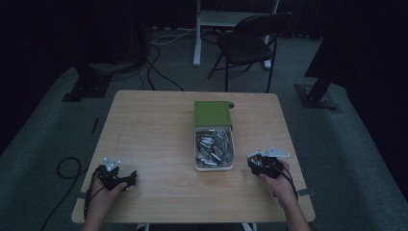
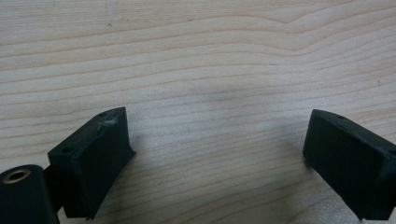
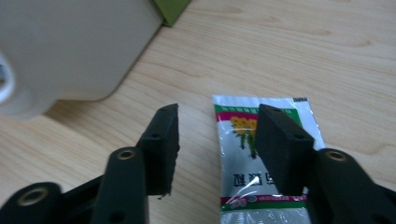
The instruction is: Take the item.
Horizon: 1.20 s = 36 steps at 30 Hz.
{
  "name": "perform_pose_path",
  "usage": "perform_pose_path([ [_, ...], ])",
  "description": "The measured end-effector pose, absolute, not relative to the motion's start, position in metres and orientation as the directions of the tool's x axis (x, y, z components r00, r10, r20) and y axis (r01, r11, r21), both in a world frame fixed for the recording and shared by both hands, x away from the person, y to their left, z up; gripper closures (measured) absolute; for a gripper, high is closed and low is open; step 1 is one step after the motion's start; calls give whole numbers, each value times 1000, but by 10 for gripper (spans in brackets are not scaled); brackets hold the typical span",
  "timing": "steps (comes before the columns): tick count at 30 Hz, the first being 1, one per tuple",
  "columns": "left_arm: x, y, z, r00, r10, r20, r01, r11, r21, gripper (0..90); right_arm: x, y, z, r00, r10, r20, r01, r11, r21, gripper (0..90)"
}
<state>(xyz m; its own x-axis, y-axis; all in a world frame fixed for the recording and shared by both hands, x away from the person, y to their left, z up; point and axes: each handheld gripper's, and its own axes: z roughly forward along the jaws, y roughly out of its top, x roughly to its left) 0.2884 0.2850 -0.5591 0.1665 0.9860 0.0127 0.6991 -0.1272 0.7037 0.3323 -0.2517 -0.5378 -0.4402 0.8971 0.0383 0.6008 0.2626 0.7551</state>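
A white box [image 1: 197,166] in the middle of the wooden table [image 1: 154,125] holds several small sachets [image 1: 214,148], and its green lid [image 1: 212,113] lies against its far end. My right gripper [image 1: 255,163] rests just right of the box. Seen from the right gripper view, my right gripper [image 3: 217,121] is open. A silver sachet [image 3: 238,154] with green and red print lies flat on the wood, partly under one jaw, with the pads not pressing on it. The box wall [image 3: 70,51] stands close at the left. My left gripper [image 1: 129,180] rests near the front left; its jaws [image 2: 219,126] stand wide open over bare wood.
A black folding chair [image 1: 248,43] and a white stand [image 1: 197,38] are on the floor beyond the table. Cables [image 1: 159,72] trail across the floor at the back left, and another cable [image 1: 70,166] loops at the left. Dark stand feet [image 1: 317,96] flank the table.
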Motion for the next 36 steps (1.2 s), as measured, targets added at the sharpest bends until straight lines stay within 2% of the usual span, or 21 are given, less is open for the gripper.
perform_pose_path([
  [1,288,285,-559,167,986,13,699,-127,704,81,332,-252,-538,-440,897,38,601,263,755,474],
  [2,288,285,-559,167,986,12,699,-127,704,81,331,-250,-535,-452,891,39,599,270,754,418],
  [5,288,285,-559,167,986,12,699,-127,703,81,331,-250,-533,-458,888,43,594,270,758,377],
  [6,288,285,-559,167,986,13,700,-128,703,81,330,-249,-532,-466,883,52,595,269,757,324],
  [7,288,285,-559,166,986,13,700,-126,703,81,330,-249,-532,-466,883,52,595,269,757,324],
  [8,288,285,-559,167,986,12,699,-126,704,81,329,-248,-532,-470,880,64,594,263,760,282],
  [11,288,284,-559,169,986,12,699,-128,703,81,328,-247,-533,-484,873,57,584,274,764,265],
  [13,288,284,-559,179,984,13,697,-136,704,81,326,-244,-534,-504,861,67,575,278,769,219],
  [18,288,284,-559,183,983,12,697,-138,704,81,323,-241,-535,-525,848,72,566,285,774,216],
  [21,288,284,-559,183,983,12,696,-138,704,81,317,-236,-539,-595,800,84,530,312,788,214],
  [24,288,284,-559,183,983,12,696,-138,704,80,313,-232,-543,-624,775,100,526,323,787,205],
  [36,288,284,-559,183,983,12,696,-138,704,81,304,-223,-555,-694,710,118,514,374,772,160],
])
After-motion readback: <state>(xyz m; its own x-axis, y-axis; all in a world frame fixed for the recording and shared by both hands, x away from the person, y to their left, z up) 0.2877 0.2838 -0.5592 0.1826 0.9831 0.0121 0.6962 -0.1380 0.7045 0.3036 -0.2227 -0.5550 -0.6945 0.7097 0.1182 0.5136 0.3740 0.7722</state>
